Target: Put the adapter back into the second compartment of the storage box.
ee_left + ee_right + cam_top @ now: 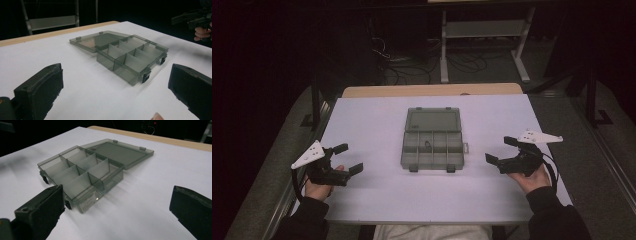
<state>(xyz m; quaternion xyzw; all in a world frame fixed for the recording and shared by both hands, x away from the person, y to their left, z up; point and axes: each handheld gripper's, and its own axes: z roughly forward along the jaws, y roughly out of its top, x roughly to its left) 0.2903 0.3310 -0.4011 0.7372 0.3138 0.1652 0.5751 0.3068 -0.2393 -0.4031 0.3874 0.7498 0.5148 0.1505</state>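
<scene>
Centrally, smoky translucent organizer box, lid open flat.

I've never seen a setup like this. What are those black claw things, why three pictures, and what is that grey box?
A person sits at a white table holding a hand-held gripper in each hand: the left hand-held gripper and the right hand-held gripper. One picture looks down from above; the other two come from cameras riding on each gripper, looking out between its black jaws. Between them lies a grey compartment box, its lid folded open flat. Both grippers are open and hold nothing.
</scene>
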